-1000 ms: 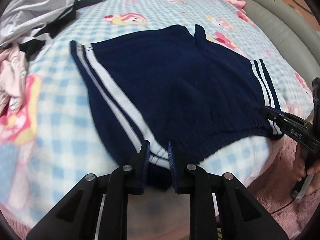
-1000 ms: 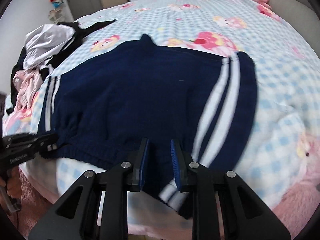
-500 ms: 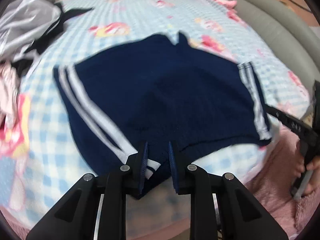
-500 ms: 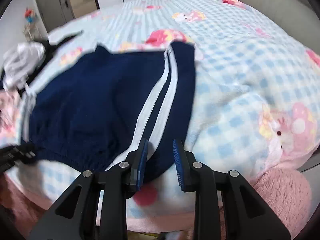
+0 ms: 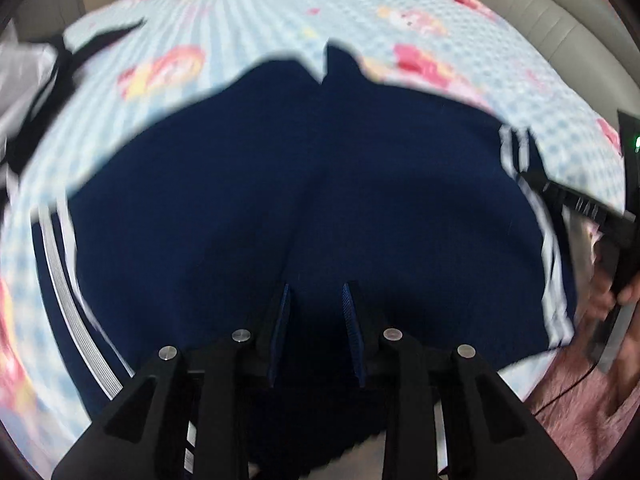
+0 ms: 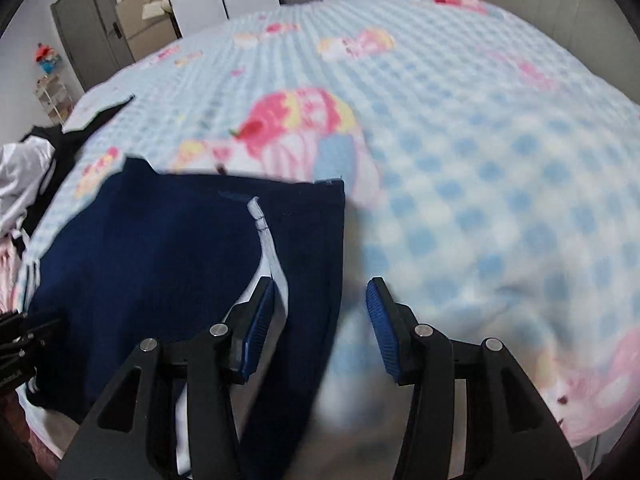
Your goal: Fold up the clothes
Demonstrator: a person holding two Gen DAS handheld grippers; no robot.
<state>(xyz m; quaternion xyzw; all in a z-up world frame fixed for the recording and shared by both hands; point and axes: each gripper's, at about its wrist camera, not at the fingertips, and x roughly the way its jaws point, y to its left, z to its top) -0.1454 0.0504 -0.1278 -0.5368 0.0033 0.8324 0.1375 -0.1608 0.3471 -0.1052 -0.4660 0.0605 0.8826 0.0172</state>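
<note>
The navy shorts (image 5: 320, 200) are spread flat on the checked bed cover (image 6: 480, 140), waistband at the cover's near edge, white side stripes at both outer sides. No fold is seen across them, so the folding is judged largely still to be made. The left tool (image 5: 316, 328) is held slightly parted over the waistband's middle, grasping nothing. The right tool (image 6: 320, 320) is spread wide astride the shorts' right edge, released. A clothes pile (image 6: 24, 184) is left beyond the shorts.

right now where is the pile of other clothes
The pile of clothes sits at the far left edge of the right wrist view, on the checked blanket, just beyond the left side of the navy shorts.
</note>
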